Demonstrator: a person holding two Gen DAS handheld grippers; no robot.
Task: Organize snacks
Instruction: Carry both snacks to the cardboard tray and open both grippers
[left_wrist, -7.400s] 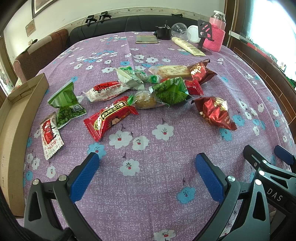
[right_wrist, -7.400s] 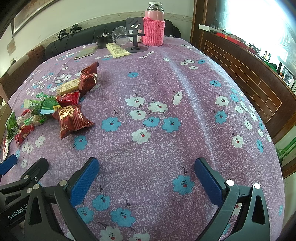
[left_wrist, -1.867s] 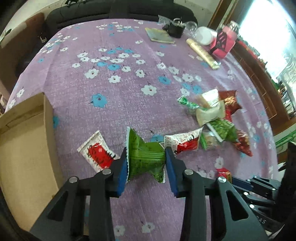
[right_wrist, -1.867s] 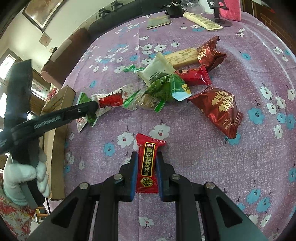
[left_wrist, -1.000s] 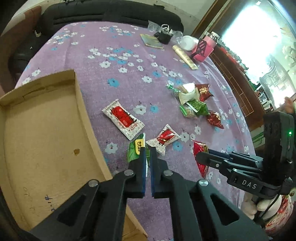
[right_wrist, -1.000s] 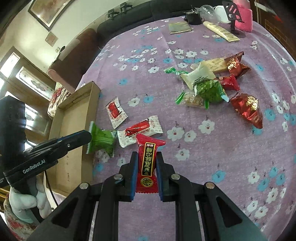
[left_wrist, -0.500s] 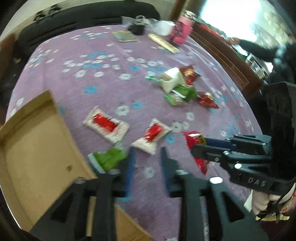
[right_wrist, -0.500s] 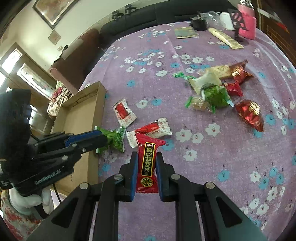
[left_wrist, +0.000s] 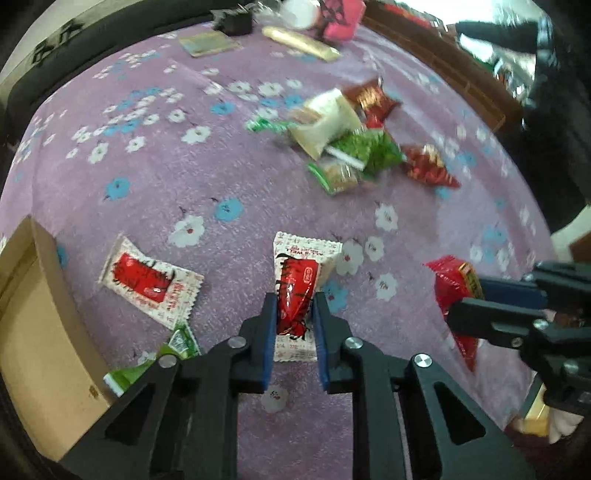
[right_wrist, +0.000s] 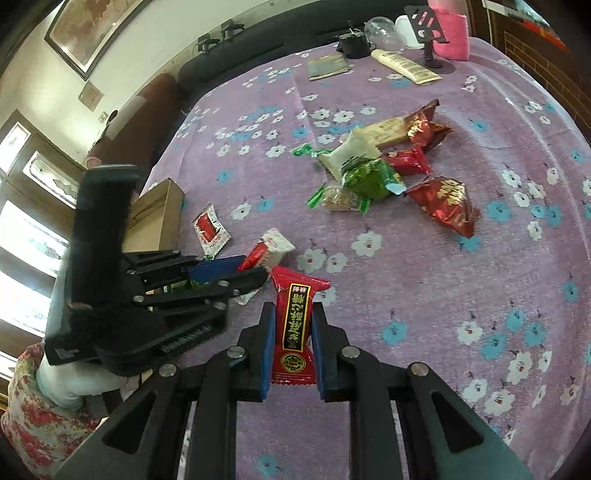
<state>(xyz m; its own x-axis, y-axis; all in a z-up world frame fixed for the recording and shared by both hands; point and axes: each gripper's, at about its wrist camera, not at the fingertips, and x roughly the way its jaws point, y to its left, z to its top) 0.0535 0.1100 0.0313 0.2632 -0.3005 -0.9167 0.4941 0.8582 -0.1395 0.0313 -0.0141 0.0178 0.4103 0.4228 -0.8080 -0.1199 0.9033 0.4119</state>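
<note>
Left hand-held gripper (left_wrist: 294, 317) — its blue pads are pinched on the near half of a white-edged plastic snack packet with a red printed centre (left_wrist: 297, 291), which lies on the purple flower-printed tabletop (left_wrist: 207, 173). The packet's long axis runs straight away from the jaws, so its far end juts out beyond the fingertips. Just left of this gripper a green foil snack packet (left_wrist: 177, 345) rests against the wall of the shallow brown cardboard box (left_wrist: 44, 295); a second, flat white sachet with a red panel (left_wrist: 149, 282) lies between box and grip.

Right hand-held gripper (right_wrist: 293, 343) is closed on a red wrapper with a black-and-gold label strip (right_wrist: 295, 325), held upright and off the cloth, long axis along the fingers. The left gripper is the nearer to the box, which lies to its left; judged from this layout, the coming carry is a short sideways one.

Farther off, a loose heap of mixed snack packets (right_wrist: 373, 173) waits mid-table.

Compared with a second earlier — the left jaws then clamped the green packet over the box edge; they have since let it go beside the box and shifted across to the white-and-red one. The right grip is unchanged.
</note>
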